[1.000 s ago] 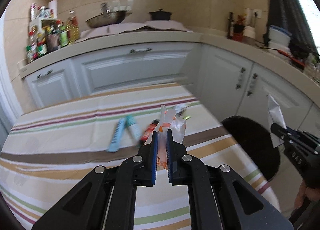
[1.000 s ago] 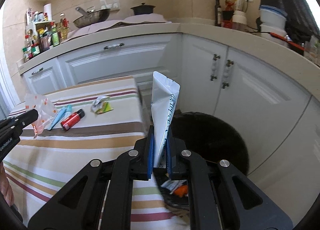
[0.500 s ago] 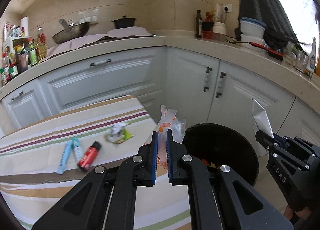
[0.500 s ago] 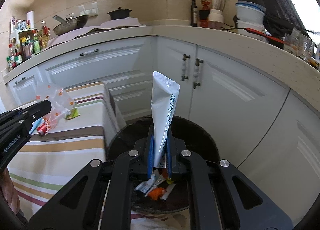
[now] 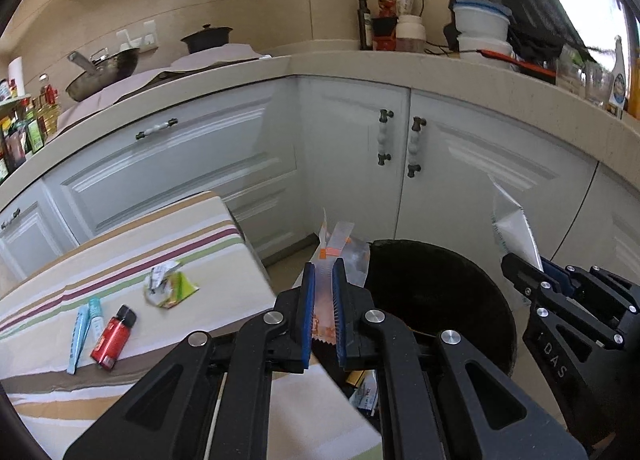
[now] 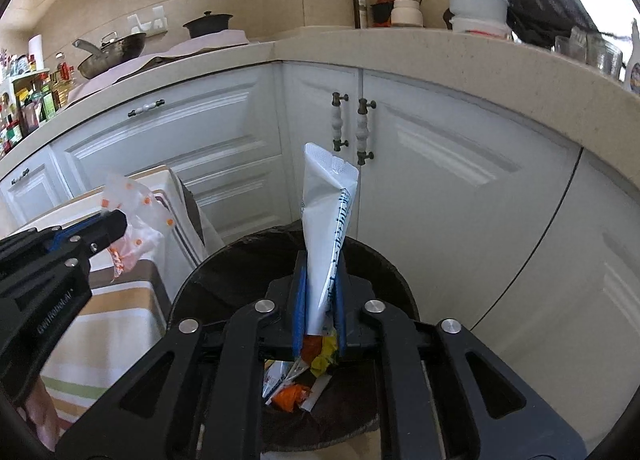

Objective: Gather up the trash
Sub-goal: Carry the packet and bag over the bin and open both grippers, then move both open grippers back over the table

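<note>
The white tube stands upright in my right gripper, pinched near its lower end between the blue pads, right over the open mouth of the black trash bin. Wrappers already lie at the bottom of that bin. My left gripper is clenched on a clear wrapper with orange dots, and it sits at the bin's near-left rim, at the corner of the striped table.

What worries me: the wrapper is light and crinkly, so if I let go while my left claw is only at the rim, I judge it could drift and land on the floor between table and bin. It might also cling to a pad instead of falling. The tube is better placed, though it leans slightly and could tip against the rim as it drops.

Both claws point forward and slightly down toward the cabinet doors, side by side, my right one centred over the bin and my left one off to the side of it.

Left on the table are a red bottle, two small blue tubes and a crumpled green wrapper.
</note>
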Demonstrator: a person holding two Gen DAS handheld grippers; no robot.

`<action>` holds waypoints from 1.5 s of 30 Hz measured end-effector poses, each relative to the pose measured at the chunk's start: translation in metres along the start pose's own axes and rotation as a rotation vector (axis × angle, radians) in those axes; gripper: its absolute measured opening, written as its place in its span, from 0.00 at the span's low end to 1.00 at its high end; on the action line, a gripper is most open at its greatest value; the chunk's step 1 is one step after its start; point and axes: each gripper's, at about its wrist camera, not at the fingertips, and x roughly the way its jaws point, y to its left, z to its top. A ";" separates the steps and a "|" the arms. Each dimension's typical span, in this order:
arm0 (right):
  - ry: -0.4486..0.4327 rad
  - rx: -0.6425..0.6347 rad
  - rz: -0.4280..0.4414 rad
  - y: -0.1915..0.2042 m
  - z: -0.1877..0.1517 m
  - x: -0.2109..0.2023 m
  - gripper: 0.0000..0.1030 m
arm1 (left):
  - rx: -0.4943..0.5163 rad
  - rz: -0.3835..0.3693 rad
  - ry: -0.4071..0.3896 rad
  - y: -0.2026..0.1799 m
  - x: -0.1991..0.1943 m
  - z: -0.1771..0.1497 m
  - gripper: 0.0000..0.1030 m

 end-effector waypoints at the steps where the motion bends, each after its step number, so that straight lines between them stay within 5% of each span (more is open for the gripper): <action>1: 0.004 0.017 0.005 -0.004 -0.001 0.005 0.23 | 0.007 0.004 0.008 -0.003 0.004 0.000 0.12; 6: 0.032 0.059 0.001 -0.015 -0.004 0.019 0.26 | 0.018 0.006 0.018 -0.008 0.013 0.000 0.41; 24: 0.016 0.015 0.070 0.028 0.000 -0.001 0.34 | -0.062 0.098 0.022 0.047 -0.026 -0.019 0.55; 45: 0.080 -0.176 0.317 0.217 -0.004 -0.010 0.34 | -0.300 0.424 0.074 0.225 -0.101 -0.094 0.58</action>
